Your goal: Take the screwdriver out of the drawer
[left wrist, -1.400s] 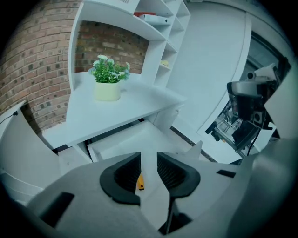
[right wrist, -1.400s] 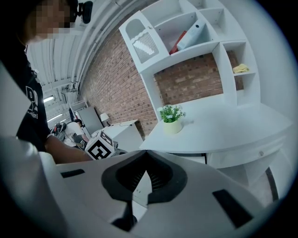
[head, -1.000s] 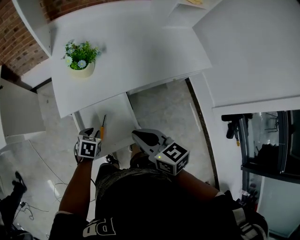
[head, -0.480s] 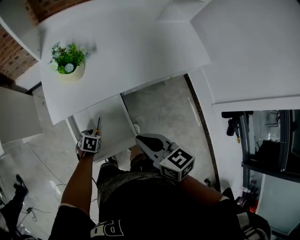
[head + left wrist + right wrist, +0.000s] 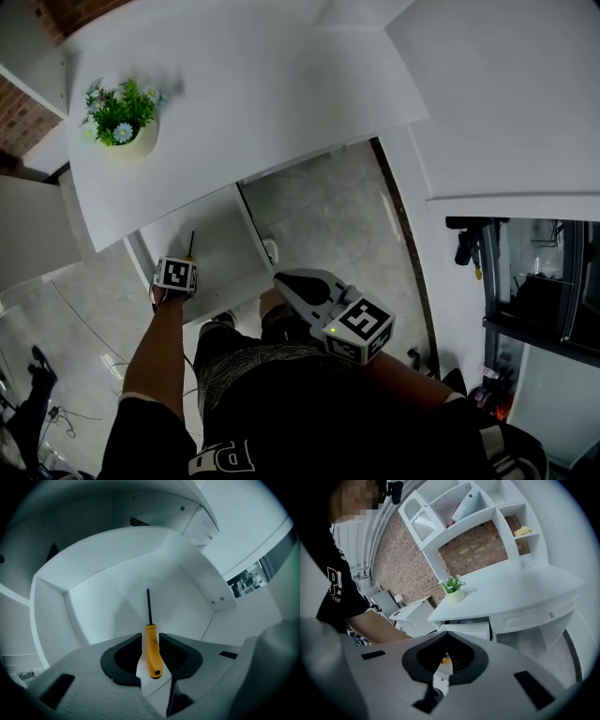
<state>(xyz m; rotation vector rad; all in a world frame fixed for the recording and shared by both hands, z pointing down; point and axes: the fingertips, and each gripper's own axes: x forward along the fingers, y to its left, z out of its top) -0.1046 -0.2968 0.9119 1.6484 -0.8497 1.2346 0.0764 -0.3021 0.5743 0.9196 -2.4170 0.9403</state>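
- head view is bright and even; the white desk (image 5: 262, 103) beyond the left claw (image 5: 184, 259) is almost washed out, with a soft shadow beneath its edge.
- both gripper views are fisheye: lines bow, corners fall to black.
- left gripper view is cool and dim; the screwdriver (image 5: 151, 648) between the jaws looks slightly soft.
- the right claw (image 5: 443, 667) is blurred up close; the brick wall (image 5: 473, 550) far ahead is sharper and warmer.

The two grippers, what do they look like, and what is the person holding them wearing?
The left gripper and the right gripper both have light grey bodies with black, curved, cup-shaped jaw pads. Each carries a white cube printed with black square markers. A small green light glows beside the right gripper's cube. The person wears a black short-sleeved T-shirt with white lettering.
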